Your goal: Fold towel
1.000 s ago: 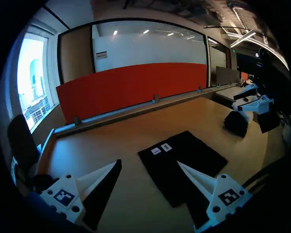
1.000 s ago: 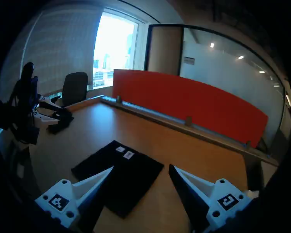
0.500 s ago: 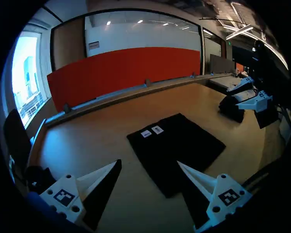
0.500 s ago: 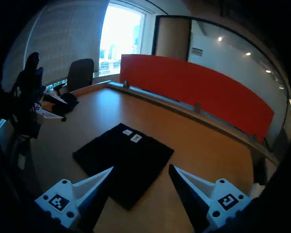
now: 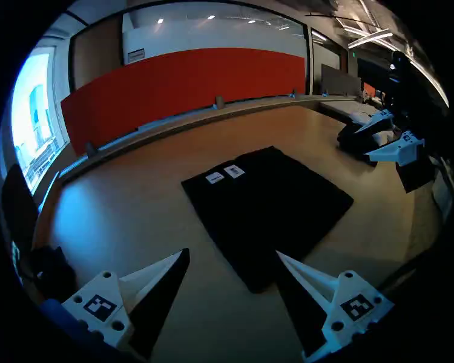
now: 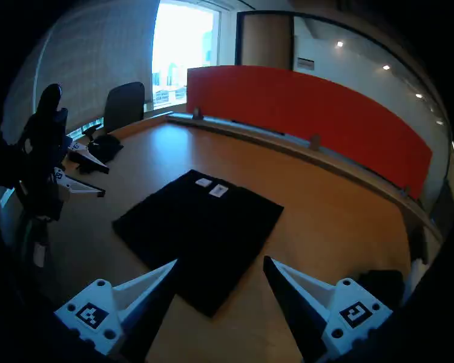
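Left gripper view: left tongs (image 5: 231,252) apart, holding nothing, poised above the near edge of the black towel (image 5: 269,206). The towel lies flat on the wooden desk (image 5: 124,199), with two white tags (image 5: 224,174) near its far edge.

Right gripper view: right tongs (image 6: 220,260) likewise spread and empty, over the towel's near corner.

Judgement: approach step, cloth not yet gripped. The next move calls for lowering each pair onto a near corner, pinching cloth alone, then carrying it across.

Hard to make out: layer count, hems and thickness, as the dark cloth hides them. A dark bundle (image 6: 381,281) at the desk's edge cannot be identified
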